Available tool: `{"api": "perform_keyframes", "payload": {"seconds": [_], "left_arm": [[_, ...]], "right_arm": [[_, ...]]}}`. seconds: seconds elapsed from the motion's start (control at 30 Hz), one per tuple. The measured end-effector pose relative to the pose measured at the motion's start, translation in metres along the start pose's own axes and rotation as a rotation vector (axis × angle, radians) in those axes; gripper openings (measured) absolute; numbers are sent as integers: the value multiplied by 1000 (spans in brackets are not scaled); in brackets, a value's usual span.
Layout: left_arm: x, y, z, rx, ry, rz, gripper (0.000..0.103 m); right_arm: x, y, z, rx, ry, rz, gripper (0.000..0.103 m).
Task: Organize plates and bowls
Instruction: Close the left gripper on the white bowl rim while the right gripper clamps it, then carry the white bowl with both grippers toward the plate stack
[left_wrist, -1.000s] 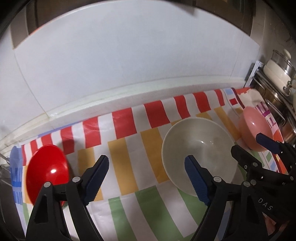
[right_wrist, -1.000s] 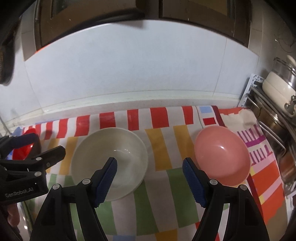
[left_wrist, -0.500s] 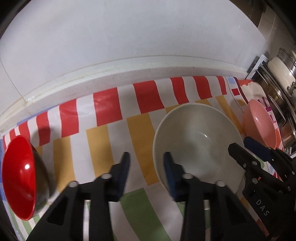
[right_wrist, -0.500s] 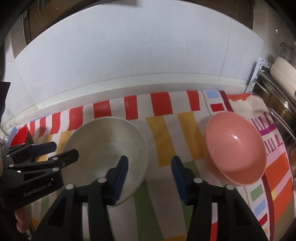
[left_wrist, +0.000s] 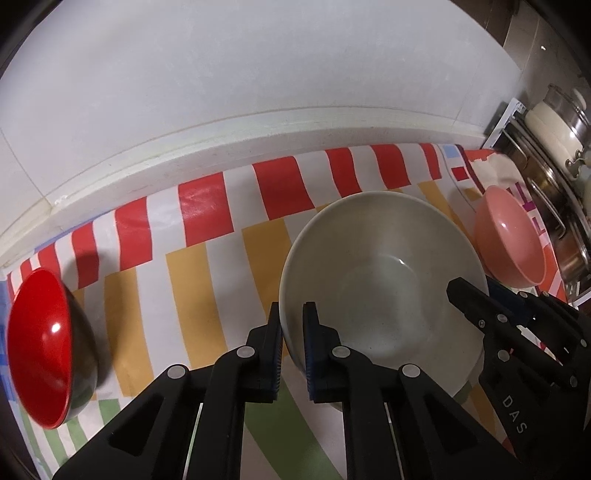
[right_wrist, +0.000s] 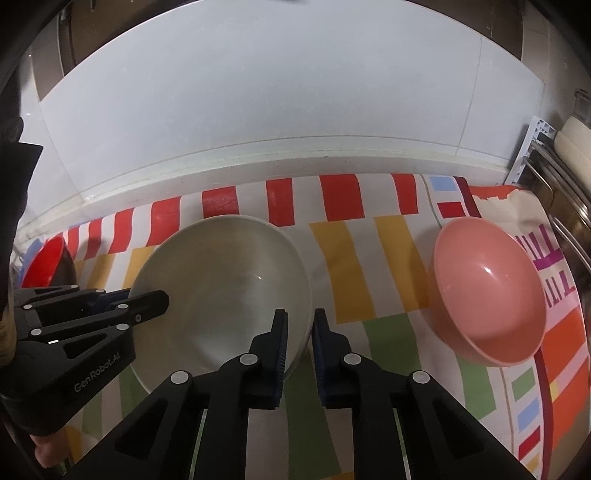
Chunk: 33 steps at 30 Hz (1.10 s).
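The left gripper (left_wrist: 292, 326) has its jaws drawn in to a narrow gap that straddles the left rim of the large cream bowl (left_wrist: 384, 273), one blue-padded finger outside the wall and one inside; the pads sit against the rim or just shy of it, and contact cannot be confirmed. The right gripper (right_wrist: 299, 334) does the same on the opposite, right rim of that cream bowl (right_wrist: 221, 288), its jaws likewise nearly closed over the edge, with firm contact again not clear. Each tool shows in the other's view: the right gripper (left_wrist: 480, 299) reaches in over the bowl's far edge, and the left gripper (right_wrist: 144, 304) pokes over its left edge. The bowl sits upright on a striped tablecloth (right_wrist: 351, 258) in red, yellow, green and white. A pink bowl (right_wrist: 487, 291) stands well to the right of it on the same cloth, apart from both tools. A red bowl (left_wrist: 40, 354) with a dark outside rests at the cloth's left end, tilted on its side. Metal pots (left_wrist: 557, 125) are stacked at the far right, against the white wall.
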<state>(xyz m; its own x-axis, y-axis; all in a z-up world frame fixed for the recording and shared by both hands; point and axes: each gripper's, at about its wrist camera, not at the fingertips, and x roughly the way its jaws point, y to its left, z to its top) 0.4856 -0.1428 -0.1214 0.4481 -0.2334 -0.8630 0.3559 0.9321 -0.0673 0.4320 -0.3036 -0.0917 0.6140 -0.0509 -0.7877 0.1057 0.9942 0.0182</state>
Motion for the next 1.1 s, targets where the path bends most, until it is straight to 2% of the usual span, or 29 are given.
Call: {"api": "perform_keyframes", "payload": {"seconds": [0.37, 0.67, 1.1], "left_arm": [[-51, -5, -17, -11, -72, -10, 12], [-91, -11, -48, -24, -116, -14, 12], [-120, -21, -106, -47, -98, -23, 12]], "right_arm": [[-45, 11, -4, -12, -44, -1, 15], [-90, 26, -21, -53, -94, -9, 15], [-132, 39, -58, -88, -110, 1, 15]]}}
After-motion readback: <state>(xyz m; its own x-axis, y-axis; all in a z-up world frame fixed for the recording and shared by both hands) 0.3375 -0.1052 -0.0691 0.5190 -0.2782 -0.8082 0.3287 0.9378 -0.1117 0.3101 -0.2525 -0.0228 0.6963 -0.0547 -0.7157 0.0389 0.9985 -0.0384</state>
